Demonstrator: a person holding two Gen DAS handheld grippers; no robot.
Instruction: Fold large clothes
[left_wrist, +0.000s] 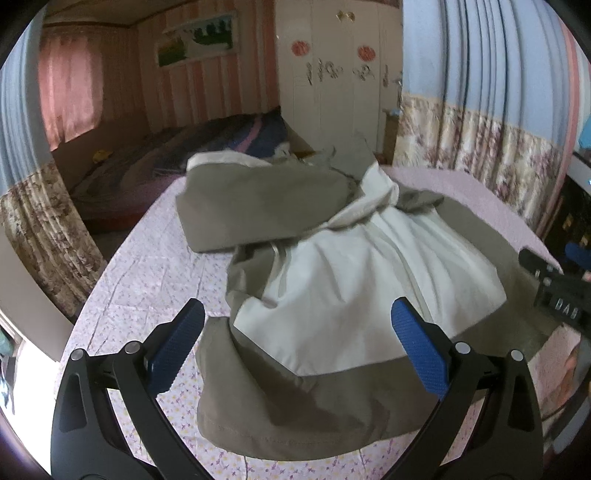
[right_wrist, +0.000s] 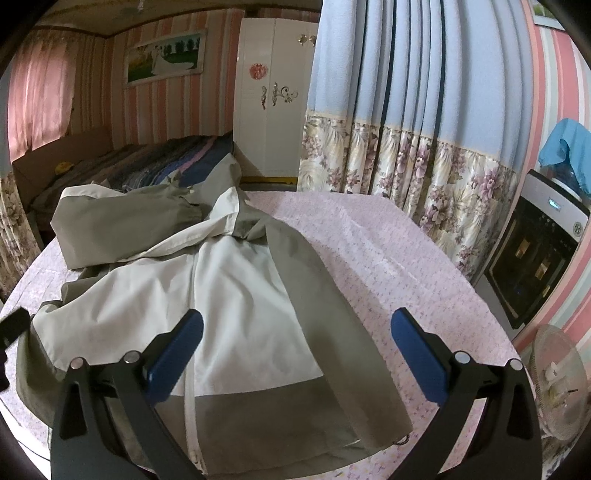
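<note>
A large olive and cream jacket (left_wrist: 332, 288) lies rumpled on the pink floral bedsheet (left_wrist: 147, 280), hem towards me, one olive sleeve (left_wrist: 251, 206) stretched to the far left. My left gripper (left_wrist: 297, 314) is open and empty, hovering over the jacket's near left hem. In the right wrist view the jacket (right_wrist: 236, 295) shows its white zipper (right_wrist: 190, 398) and the right sleeve (right_wrist: 325, 306) folded along its side. My right gripper (right_wrist: 295, 325) is open and empty above the jacket's right hem. The right gripper's body (left_wrist: 554, 291) shows at the left view's right edge.
A second bed with a striped blanket (left_wrist: 192, 147) lies beyond. A white wardrobe (right_wrist: 273, 96) and blue floral curtains (right_wrist: 406, 147) stand behind the bed. A black appliance (right_wrist: 532, 258) and a fan (right_wrist: 557, 380) stand at the right.
</note>
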